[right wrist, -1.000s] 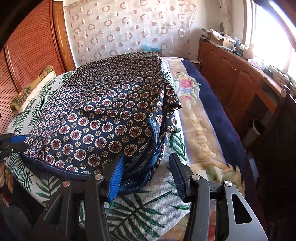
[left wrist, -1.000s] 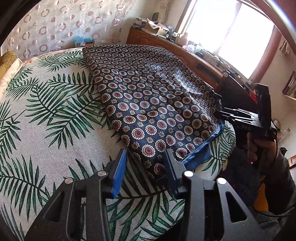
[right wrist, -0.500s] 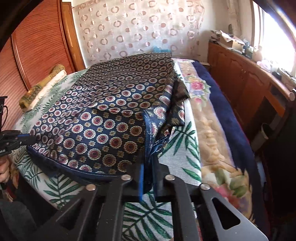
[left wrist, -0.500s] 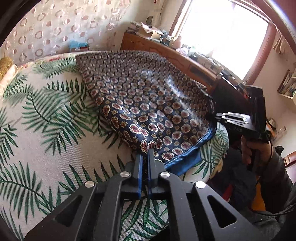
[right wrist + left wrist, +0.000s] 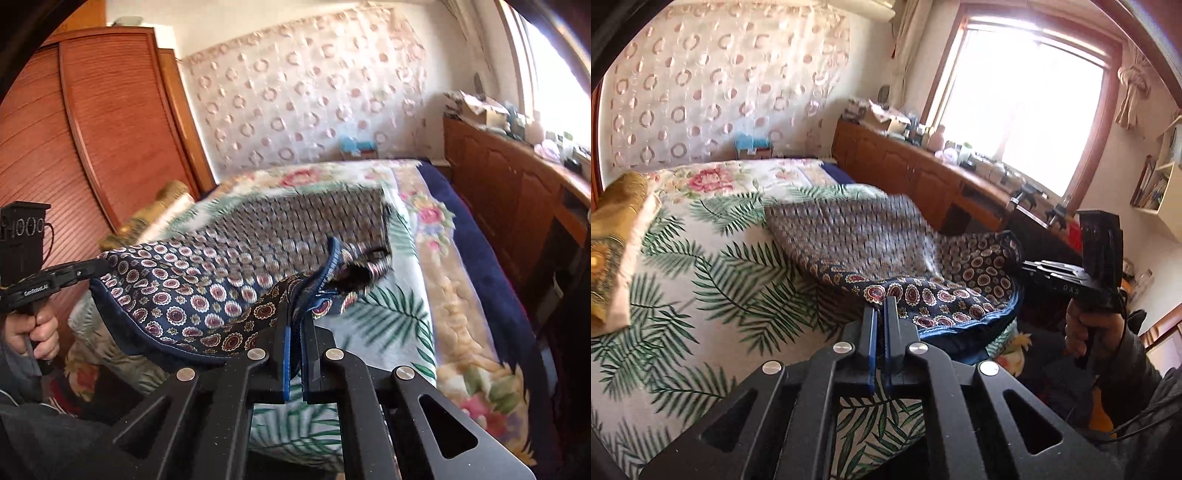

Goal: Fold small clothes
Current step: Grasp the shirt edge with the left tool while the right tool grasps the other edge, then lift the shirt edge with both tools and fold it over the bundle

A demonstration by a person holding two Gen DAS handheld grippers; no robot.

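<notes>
Fingers [image 5: 880, 314] of my left and right [image 5: 298, 317] pinched the cloth's [image 5: 192, 299] near corners, lifted; next I'd judge: carry them far across the bed [image 5: 701, 280].

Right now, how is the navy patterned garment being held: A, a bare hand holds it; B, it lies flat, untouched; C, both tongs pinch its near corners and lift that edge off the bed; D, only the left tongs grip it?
C: the left tongs and right tongs are each shut on a near corner of the navy patterned garment, whose near edge hangs above the bed.
</notes>
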